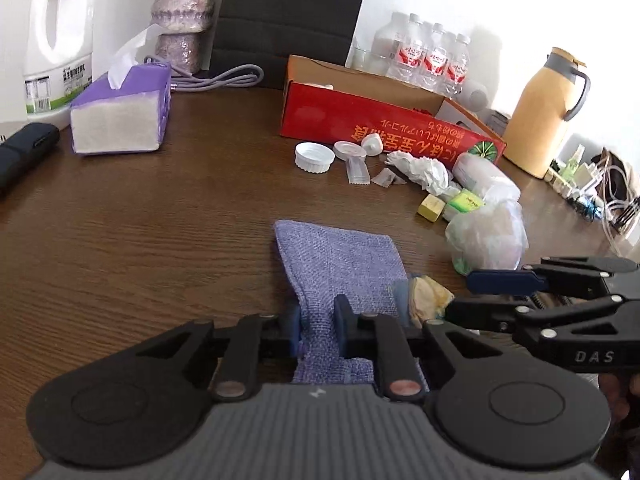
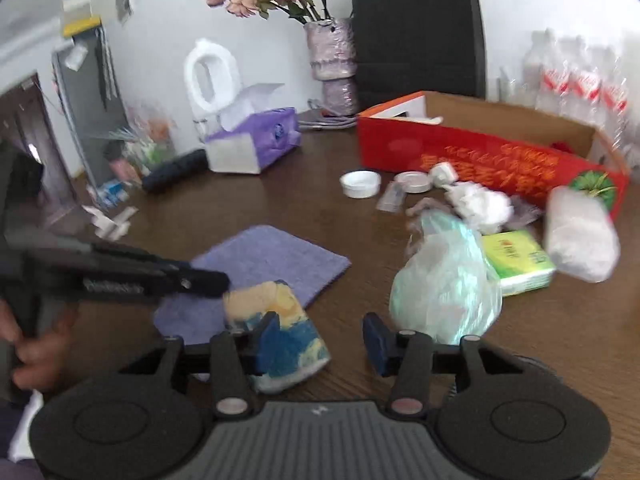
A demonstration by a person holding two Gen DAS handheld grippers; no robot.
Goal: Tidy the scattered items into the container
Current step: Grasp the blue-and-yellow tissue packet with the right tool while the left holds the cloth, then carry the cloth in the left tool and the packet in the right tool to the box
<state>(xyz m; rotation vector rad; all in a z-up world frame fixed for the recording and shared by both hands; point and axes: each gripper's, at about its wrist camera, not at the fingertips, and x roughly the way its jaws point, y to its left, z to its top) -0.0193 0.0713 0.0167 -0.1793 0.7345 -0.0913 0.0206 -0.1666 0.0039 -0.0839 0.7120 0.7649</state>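
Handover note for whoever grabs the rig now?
Left gripper: shut on the purple cloth, pinning its near edge.
Right gripper: open, empty; blue-yellow packet lies at its left finger, on the cloth.
Red box: behind the pile.
Still out: caps, crumpled tissue, green packet, plastic bag, wrapped roll.
Nothing visibly boxed yet.

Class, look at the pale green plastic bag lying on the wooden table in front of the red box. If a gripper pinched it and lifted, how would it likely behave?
The plastic bag looks thin and crumpled, so it would probably sag and change shape rather than hold stiff. It seems light for its bulk, with contents unclear. Its glossy film may slip between the pads, so a pinch on a gathered fold seems safer.
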